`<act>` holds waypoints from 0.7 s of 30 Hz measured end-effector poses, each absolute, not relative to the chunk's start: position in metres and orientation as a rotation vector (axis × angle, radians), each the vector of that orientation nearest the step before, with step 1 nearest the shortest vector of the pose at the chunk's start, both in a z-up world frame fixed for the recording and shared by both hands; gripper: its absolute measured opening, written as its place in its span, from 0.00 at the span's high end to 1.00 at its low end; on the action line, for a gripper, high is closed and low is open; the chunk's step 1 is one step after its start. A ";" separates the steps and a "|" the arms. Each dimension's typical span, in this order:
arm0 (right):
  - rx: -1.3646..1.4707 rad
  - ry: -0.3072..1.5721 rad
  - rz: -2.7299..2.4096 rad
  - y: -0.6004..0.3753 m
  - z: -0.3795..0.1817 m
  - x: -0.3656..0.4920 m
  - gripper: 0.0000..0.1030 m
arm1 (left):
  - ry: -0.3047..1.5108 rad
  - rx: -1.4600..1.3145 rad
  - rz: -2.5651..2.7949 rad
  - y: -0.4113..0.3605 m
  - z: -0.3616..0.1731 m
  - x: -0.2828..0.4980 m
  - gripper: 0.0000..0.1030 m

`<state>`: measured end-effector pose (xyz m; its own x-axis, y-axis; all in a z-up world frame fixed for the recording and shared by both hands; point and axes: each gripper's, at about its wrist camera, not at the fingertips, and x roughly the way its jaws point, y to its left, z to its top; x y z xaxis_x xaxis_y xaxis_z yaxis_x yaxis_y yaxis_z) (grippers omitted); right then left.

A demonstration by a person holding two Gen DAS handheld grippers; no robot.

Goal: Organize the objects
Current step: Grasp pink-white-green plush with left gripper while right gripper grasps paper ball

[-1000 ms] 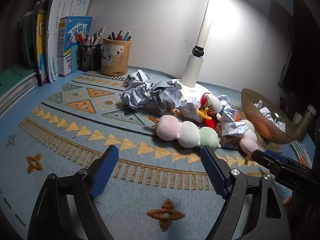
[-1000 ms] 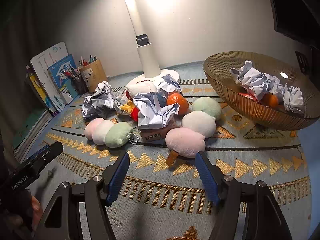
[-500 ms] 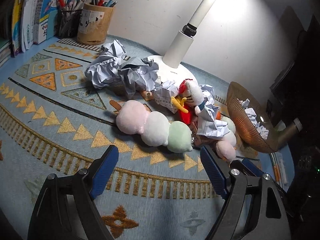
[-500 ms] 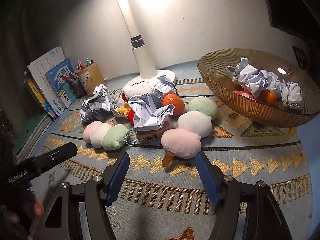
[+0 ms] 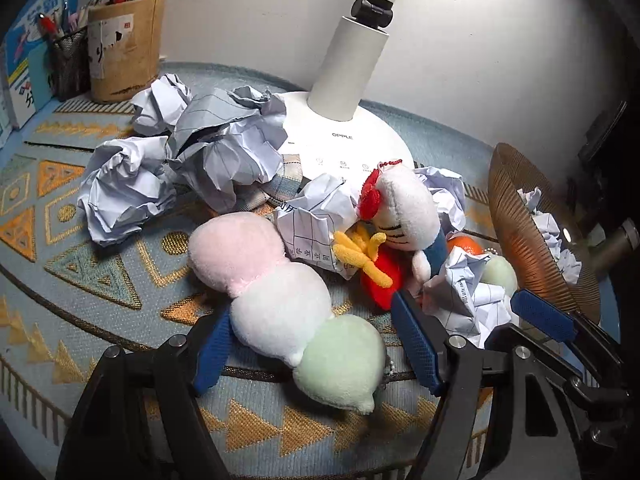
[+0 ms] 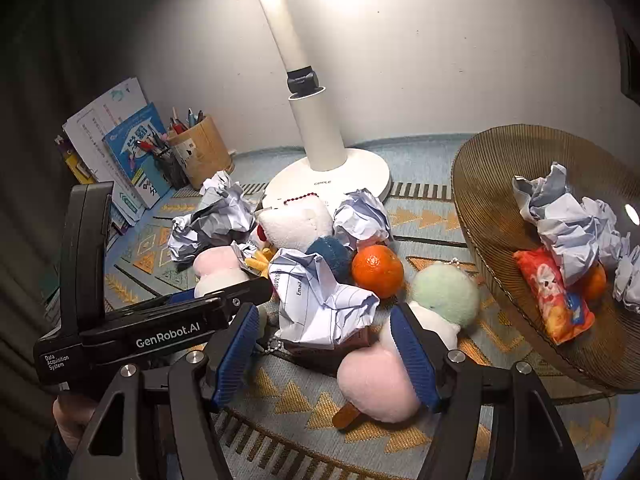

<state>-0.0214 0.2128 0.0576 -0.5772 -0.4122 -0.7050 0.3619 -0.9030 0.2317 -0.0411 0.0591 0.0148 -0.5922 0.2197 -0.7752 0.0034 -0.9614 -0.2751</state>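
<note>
Already astride: left gripper (image 5: 316, 348) jaws closing around dumpling plush (image 5: 280, 304), untouched, long axis running away up-left; right gripper (image 6: 324, 352) half-open, empty.

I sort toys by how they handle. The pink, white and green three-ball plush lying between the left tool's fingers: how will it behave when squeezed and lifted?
The three-ball plush looks soft and fuzzy, so it will probably squash as the left tool, now closing around it, presses in. Its narrow seams suggest the ends may droop. It is likely light, unlikely to slip or break.
</note>
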 end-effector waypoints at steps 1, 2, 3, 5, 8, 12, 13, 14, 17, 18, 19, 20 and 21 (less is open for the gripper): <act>1.125 -0.081 -2.449 0.210 0.055 -0.025 0.35 | -0.352 -1.347 2.685 0.060 0.014 -0.039 0.38; 1.135 -0.082 -2.440 0.207 0.052 -0.028 0.35 | -0.333 -1.343 2.696 0.059 0.013 -0.038 0.42; 1.148 -0.086 -2.434 0.206 0.048 -0.031 0.35 | -0.331 -1.337 2.693 0.058 0.013 -0.037 0.44; 1.173 -0.104 -2.413 0.204 0.041 -0.036 0.35 | -0.349 -1.327 2.682 0.054 0.013 -0.033 0.49; 1.196 -0.105 -2.416 0.200 0.035 -0.041 0.35 | -0.379 -1.307 2.664 0.045 0.013 -0.024 0.54; 1.116 -0.054 -2.452 0.196 0.045 -0.029 0.53 | -0.419 -1.257 2.601 0.034 0.020 -0.002 0.70; 1.096 -0.047 -2.455 0.196 0.050 -0.024 0.54 | -0.423 -1.251 2.582 0.030 0.023 0.003 0.70; 1.074 -0.049 -2.460 0.198 0.056 -0.018 0.54 | -0.415 -1.241 2.570 0.028 0.024 0.009 0.70; 0.999 -0.063 -2.473 0.206 0.074 0.004 0.55 | -0.389 -1.201 2.519 0.022 0.030 0.027 0.70; 0.986 -0.074 -2.473 0.210 0.079 0.013 0.55 | -0.383 -1.182 2.488 0.022 0.033 0.033 0.70; 0.976 -0.086 -2.471 0.215 0.083 0.023 0.55 | -0.361 -1.165 2.451 0.021 0.036 0.040 0.70; 0.971 -0.089 -2.471 0.219 0.084 0.033 0.54 | -0.329 -1.152 2.402 0.022 0.038 0.045 0.70; 0.975 -0.084 -2.473 0.223 0.085 0.042 0.54 | -0.291 -1.146 2.348 0.026 0.039 0.048 0.69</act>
<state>0.0416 0.2227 0.0846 -0.6326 -0.4528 -0.6283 0.4090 -0.8842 0.2255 0.0477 0.0257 0.0390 -0.5154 0.5286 -0.6745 -0.3480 -0.8484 -0.3990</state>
